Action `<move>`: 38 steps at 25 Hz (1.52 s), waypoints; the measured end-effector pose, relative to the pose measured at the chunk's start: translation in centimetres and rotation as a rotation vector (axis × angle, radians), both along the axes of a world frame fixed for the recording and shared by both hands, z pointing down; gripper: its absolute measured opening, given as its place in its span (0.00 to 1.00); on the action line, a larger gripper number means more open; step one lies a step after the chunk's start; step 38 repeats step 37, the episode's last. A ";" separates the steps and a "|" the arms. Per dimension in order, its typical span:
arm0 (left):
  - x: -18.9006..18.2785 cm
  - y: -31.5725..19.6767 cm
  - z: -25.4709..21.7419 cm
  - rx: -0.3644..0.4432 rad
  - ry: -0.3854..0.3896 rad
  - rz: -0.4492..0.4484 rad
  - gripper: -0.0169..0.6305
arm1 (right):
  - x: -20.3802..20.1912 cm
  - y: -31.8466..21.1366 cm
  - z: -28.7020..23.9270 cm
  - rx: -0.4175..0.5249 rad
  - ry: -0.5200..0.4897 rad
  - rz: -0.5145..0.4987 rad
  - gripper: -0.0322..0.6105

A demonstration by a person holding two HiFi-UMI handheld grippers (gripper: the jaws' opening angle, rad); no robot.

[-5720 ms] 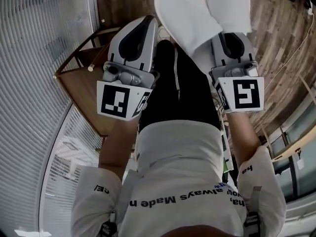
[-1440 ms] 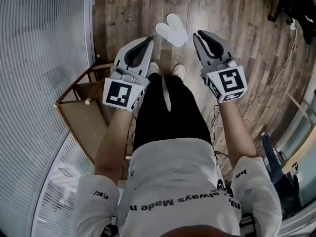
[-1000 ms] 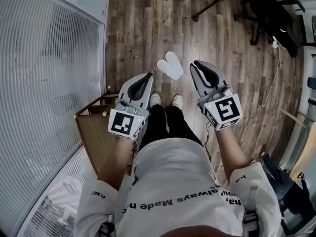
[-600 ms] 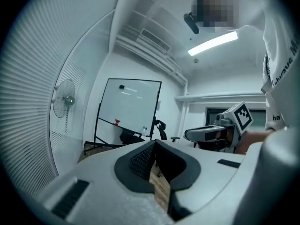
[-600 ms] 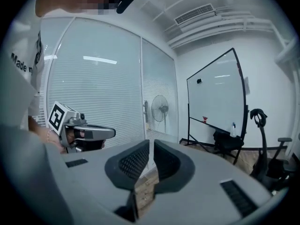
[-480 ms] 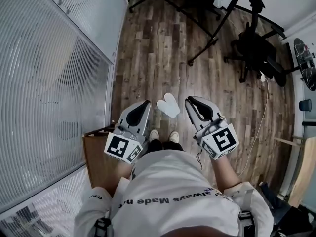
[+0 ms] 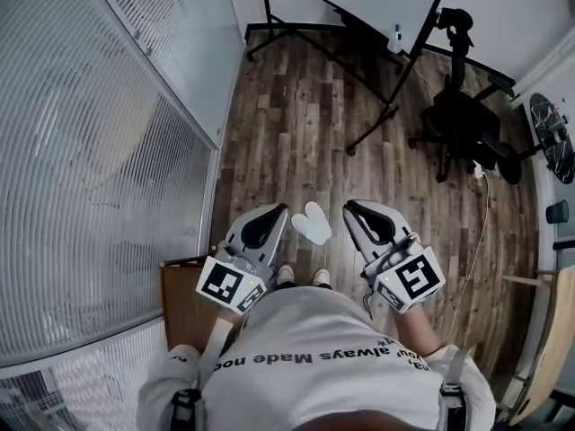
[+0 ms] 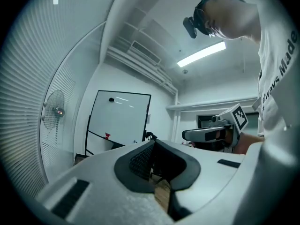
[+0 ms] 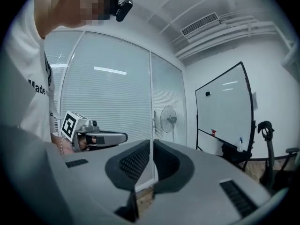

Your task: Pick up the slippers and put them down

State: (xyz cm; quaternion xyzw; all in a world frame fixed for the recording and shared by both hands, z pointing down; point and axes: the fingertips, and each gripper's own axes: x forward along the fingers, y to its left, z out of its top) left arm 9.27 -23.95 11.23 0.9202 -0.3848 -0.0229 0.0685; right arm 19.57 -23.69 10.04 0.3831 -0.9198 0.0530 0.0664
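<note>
Status: both tools are empty. The left tool (image 7: pixel 273 211) has its jaws together at the tips with nothing between the pads. Same for the right tool (image 7: pixel 353 207): jaws together, nothing held. Both point roughly level at standing height.

The slippers (image 7: pixel 312 223) lie on the floor (image 7: pixel 296 106) as a white pair, touching each other. They are far below the tools, between the two in the head view, and just ahead of the person's shoes (image 7: pixel 285 275).

My read is that the put-down is done and the hands are clear. If another pick follows:
- Open both tools before going down; don't spread the jaws against the slippers.
- Tip the tools nose-down first. Level jaws won't get a bite on something flat.
- Take one slipper per tool, each from its outer edge. The inner edges touch, so there is probably no room for a jaw there.
- They look thin and soft, so pinch the sole rim and upper together or they will likely fold out of the grip.
- Watch the wooden stand (image 7: pixel 184 299) under the left tool on the way down.
- Keep the tips forward of the shoes.
</note>
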 end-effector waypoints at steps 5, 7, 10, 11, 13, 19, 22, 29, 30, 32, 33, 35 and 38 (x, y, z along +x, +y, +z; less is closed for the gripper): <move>-0.8 0.6 -1.4 0.021 -0.029 -0.034 0.05 | -0.1 0.6 -0.7 0.001 0.011 0.012 0.09; -1.0 0.4 -1.8 0.027 -0.024 -0.047 0.05 | -0.2 0.4 -1.1 0.009 0.011 0.015 0.09; -0.9 0.2 -2.2 0.035 -0.007 -0.048 0.05 | -0.4 0.4 -1.4 0.009 -0.001 0.008 0.09; -0.9 0.1 -2.3 0.037 -0.001 -0.046 0.05 | -0.5 0.3 -1.4 0.008 -0.004 0.007 0.09; -1.1 -0.3 -2.4 0.044 0.004 -0.050 0.05 | -0.6 0.1 -1.3 0.008 -0.002 0.013 0.09; -1.9 -0.7 -2.4 0.053 0.002 -0.064 0.05 | -0.8 -0.5 -1.4 0.019 0.007 0.038 0.09; -2.0 -0.7 -2.3 0.052 0.002 -0.061 0.05 | -1.0 -0.6 -1.2 0.015 0.006 0.041 0.09; -2.3 -0.8 -2.2 0.050 0.007 -0.061 0.05 | -1.3 -0.9 -1.2 0.019 0.010 0.043 0.09; -2.3 -0.9 -2.2 0.050 0.007 -0.062 0.05 | -1.3 -1.0 -1.2 0.020 0.010 0.044 0.09; -2.3 -1.1 -2.3 0.049 0.007 -0.063 0.05 | -1.2 -1.3 -1.3 0.021 0.012 0.047 0.09; -2.2 -1.3 -2.3 0.048 0.006 -0.063 0.05 | -1.1 -1.5 -1.4 0.021 0.011 0.048 0.09; -2.1 -1.6 -2.4 0.046 0.006 -0.063 0.05 | -0.9 -1.9 -1.5 0.021 0.010 0.049 0.09; -2.0 -1.9 -2.4 0.044 0.005 -0.063 0.05 | -0.7 -2.2 -1.6 0.022 0.010 0.049 0.09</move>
